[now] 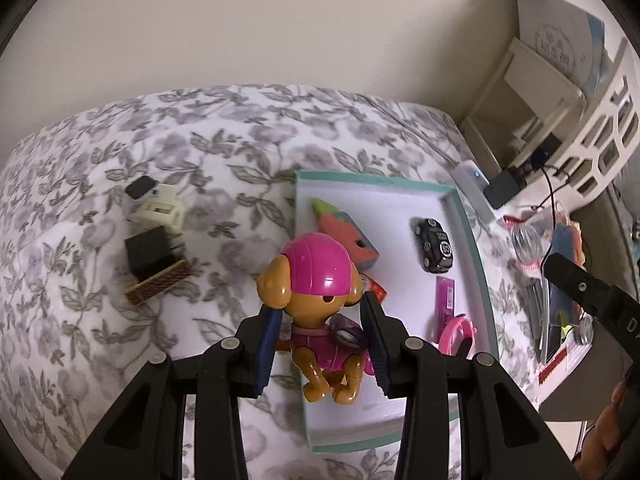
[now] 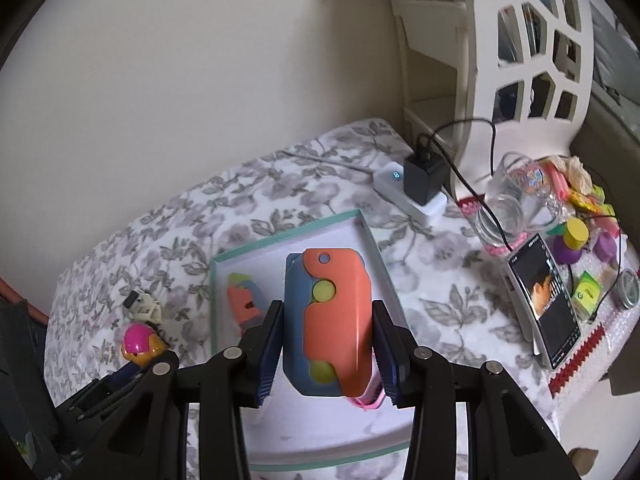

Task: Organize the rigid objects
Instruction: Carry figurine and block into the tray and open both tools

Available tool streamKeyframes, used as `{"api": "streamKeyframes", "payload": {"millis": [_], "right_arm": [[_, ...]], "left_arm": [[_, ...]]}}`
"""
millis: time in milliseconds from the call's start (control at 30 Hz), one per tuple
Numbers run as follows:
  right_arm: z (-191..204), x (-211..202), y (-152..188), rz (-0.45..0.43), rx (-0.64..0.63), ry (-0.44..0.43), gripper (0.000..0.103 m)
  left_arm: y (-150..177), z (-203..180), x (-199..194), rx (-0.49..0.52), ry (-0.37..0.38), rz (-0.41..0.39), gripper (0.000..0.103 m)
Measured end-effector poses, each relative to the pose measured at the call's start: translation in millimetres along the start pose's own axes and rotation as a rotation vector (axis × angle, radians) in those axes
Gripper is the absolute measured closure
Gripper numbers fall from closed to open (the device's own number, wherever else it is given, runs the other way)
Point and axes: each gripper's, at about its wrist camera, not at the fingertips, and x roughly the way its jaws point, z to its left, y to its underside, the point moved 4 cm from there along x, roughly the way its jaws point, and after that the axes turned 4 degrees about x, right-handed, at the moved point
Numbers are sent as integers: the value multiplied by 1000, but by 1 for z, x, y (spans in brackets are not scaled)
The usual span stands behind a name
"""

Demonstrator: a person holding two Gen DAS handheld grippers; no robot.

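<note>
Two toys are riding in my grippers at once right now. I'm carrying the puppy figure (image 1: 316, 320) in the left gripper (image 1: 322, 342), its blue pads (image 1: 267, 350) squeezing the body just under the pink helmet, and it's hanging over the near left corner of the teal-edged tray (image 1: 472, 240) on the floral bedspread (image 1: 200, 152). I'm gripping the orange-and-blue block toy (image 2: 330, 320) in the right gripper (image 2: 326, 354), jaws pressing on its two long flat sides, above the tray's middle. Both are looking like hard, light, glossy plastic, so I'm judging them stiff but a bit slippery; the puppy's rounded body is the riskier hold, and taking it low on the torso rather than on the smooth helmet seems wise. The block's flat faces are giving the pads plenty to bite. Already lying in the tray are a black toy car (image 1: 434, 250), a pink case (image 1: 445, 300) and a second orange-and-blue toy (image 1: 344, 236). Out on the bedspread, well apart from the tray, a cream-and-black toy (image 1: 154, 208) is waiting beside a dark boxy one (image 1: 152, 260).
</note>
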Motion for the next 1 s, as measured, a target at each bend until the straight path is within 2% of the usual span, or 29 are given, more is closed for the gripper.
{"api": "streamKeyframes", "payload": {"millis": [267,500,633,800,1000], "right_arm": [[0,36,13,84,-26,16,58],[-5,58,20,131,-23,24,58],[-7,73,26,168,-34,60,58],[-3,83,31,178,-68,84,58],[-8,89,32,201,-44,84,58]], "left_arm": [[9,-14,32,22,-12,55,61],[12,-20,44,45,-30,60,61],[14,-21,52,46,-35,69,61],[18,-21,63,50,-47,93,61],[19,-21,67,57,-44,99,61]]}}
